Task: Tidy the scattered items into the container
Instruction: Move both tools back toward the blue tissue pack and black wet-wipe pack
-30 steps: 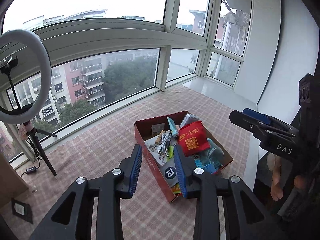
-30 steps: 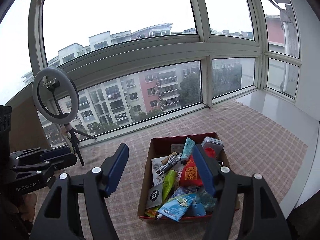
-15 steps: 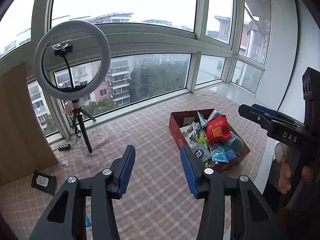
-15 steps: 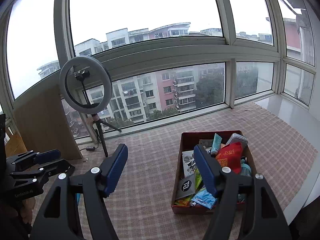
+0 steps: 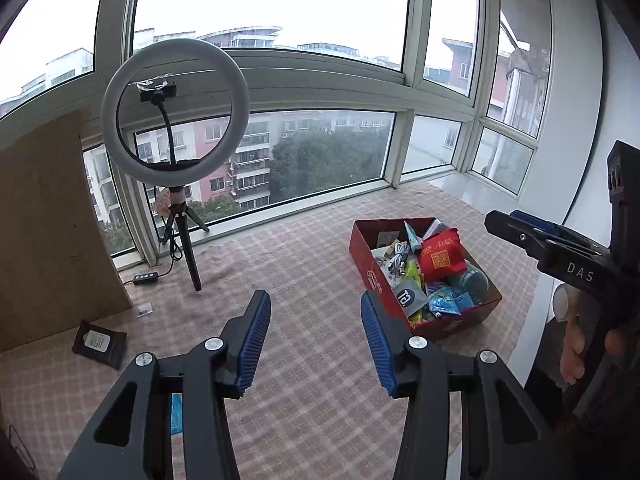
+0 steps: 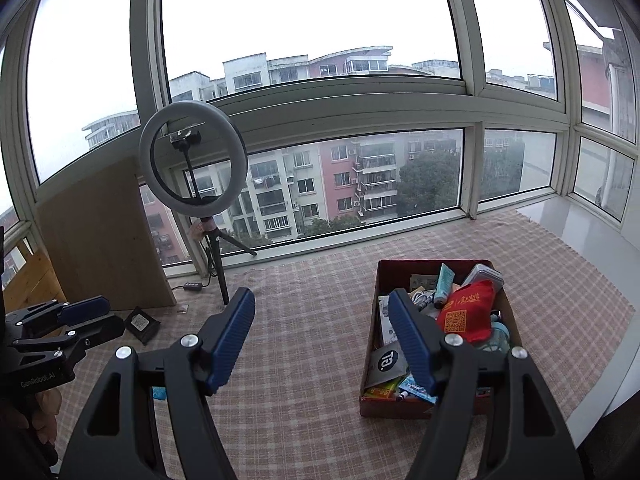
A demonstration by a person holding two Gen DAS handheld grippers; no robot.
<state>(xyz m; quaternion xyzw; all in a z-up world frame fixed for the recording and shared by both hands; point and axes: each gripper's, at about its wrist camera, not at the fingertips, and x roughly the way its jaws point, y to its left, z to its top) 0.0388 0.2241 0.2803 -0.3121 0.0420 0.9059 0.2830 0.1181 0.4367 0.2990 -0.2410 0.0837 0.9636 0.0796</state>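
Both wrist views have swung leftward within the last second: the red cardboard box (image 5: 424,276) filled the left view's centre a second ago and now sits to its right, exposing the floor area at left. This indicates a search for leftover items rather than a placement. Working left to right: a tall, matt brown board (image 5: 48,224) leans at the window; just in front of it a flat black soft-plastic wipes pack with a white label (image 5: 99,344) lies on the pink-and-cream checked woven cloth (image 5: 304,264), well apart from the box. A small glossy blue sachet (image 5: 176,414) lies nearer, partly hidden behind the left gripper (image 5: 314,338), whose ribbed blue pads stand wide apart with nothing between them. A white ring light on a black tripod (image 5: 175,112) stands beyond. The right gripper (image 6: 322,338) is likewise spread and empty. The box holds crinkled packets, a rounded red fabric pouch (image 6: 468,314) and a pale blue tube (image 6: 443,284), loosely heaped. Judged from this, the pack and sachet remain to be collected.
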